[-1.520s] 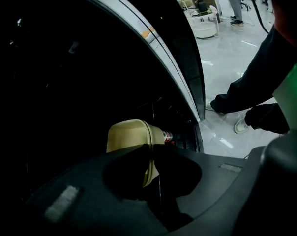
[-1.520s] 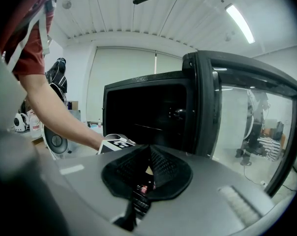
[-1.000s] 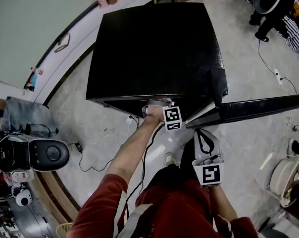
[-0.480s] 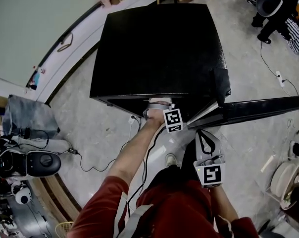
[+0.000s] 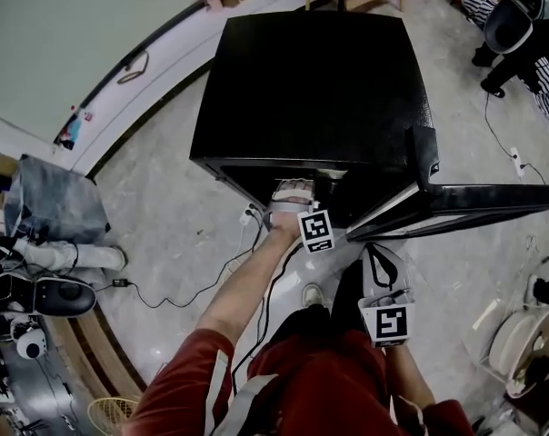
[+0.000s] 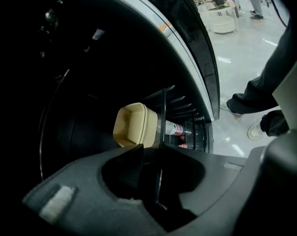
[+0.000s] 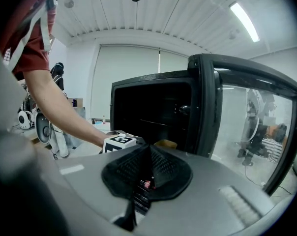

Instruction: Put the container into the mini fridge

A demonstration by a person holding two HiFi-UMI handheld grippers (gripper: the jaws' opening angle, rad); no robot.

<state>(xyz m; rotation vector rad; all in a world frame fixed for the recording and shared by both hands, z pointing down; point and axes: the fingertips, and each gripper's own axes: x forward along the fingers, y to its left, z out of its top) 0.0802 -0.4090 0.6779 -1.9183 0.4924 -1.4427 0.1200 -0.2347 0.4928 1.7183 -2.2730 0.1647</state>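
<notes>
The black mini fridge (image 5: pixel 320 89) stands on the floor with its door (image 5: pixel 474 203) swung open to the right. A beige container (image 6: pixel 131 125) rests inside the dark fridge. My left gripper (image 6: pixel 151 146) is just in front of it, jaws open, and its pads do not press on the container. In the head view only this gripper's marker cube (image 5: pixel 315 230) shows, at the fridge mouth. My right gripper (image 5: pixel 374 254) hangs back by the person's legs, shut and empty. From it I see the fridge opening (image 7: pixel 148 107) and a corner of the container (image 7: pixel 165 143).
A bottle (image 6: pixel 175 129) lies in the door rack. Cables (image 5: pixel 165 293) trail over the floor on the left, near a grey bag (image 5: pixel 52 207). A cable reel (image 5: pixel 520 334) sits at the right. Another person (image 5: pixel 529 16) stands at the far right.
The head view has shifted, so the fridge sits further right in the picture. The left gripper's marker cube has come a little out from under the fridge's front edge. The right gripper has hardly moved.
</notes>
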